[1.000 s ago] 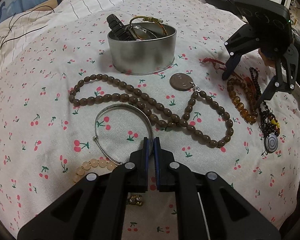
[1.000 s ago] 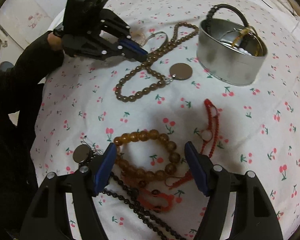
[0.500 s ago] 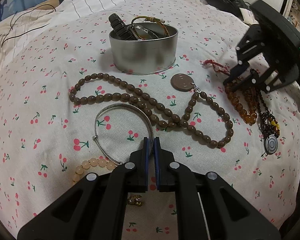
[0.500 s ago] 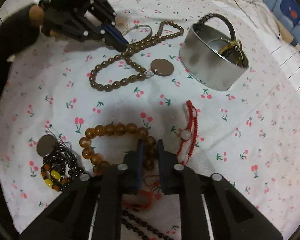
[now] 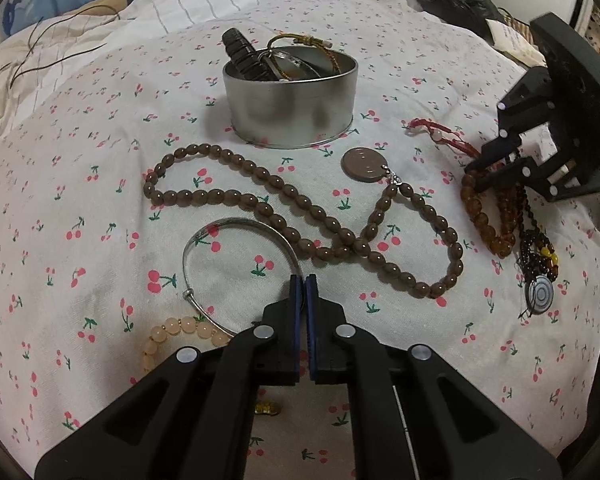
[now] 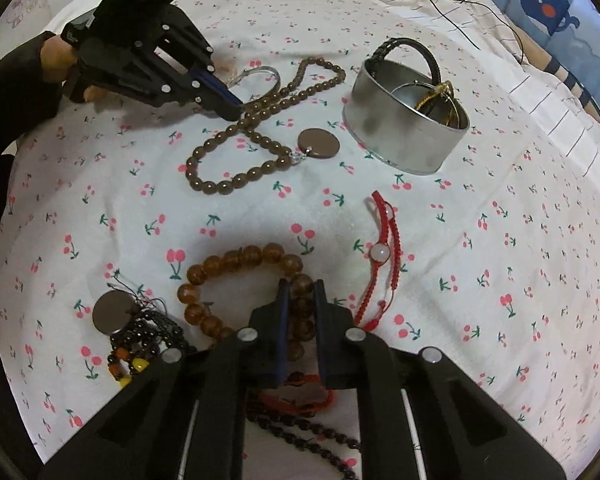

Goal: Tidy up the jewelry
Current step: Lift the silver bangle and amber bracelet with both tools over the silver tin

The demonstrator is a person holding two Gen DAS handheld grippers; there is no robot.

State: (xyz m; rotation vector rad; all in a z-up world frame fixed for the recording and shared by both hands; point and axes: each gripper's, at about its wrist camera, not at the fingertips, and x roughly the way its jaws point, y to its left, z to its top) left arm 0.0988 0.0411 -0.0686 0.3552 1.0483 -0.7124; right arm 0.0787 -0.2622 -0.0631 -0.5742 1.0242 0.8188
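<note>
Your right gripper point(image 6: 300, 294) pinched the amber bead bracelet point(image 6: 236, 258), its loop lying ahead and left of the fingers; your left gripper point(image 5: 305, 280) was pressed together on the silver bangle point(image 5: 236, 232)'s rim; the tin point(image 5: 292, 108) sat well beyond it.

Peach bead bracelet point(image 5: 180, 330) partly behind left tongs point(image 5: 305, 280)

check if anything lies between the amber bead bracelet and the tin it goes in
Only the red cord bracelet lies flat on the cloth between the amber bead bracelet, gripped by the right tongs, and the tin; lifting clears it.
</note>
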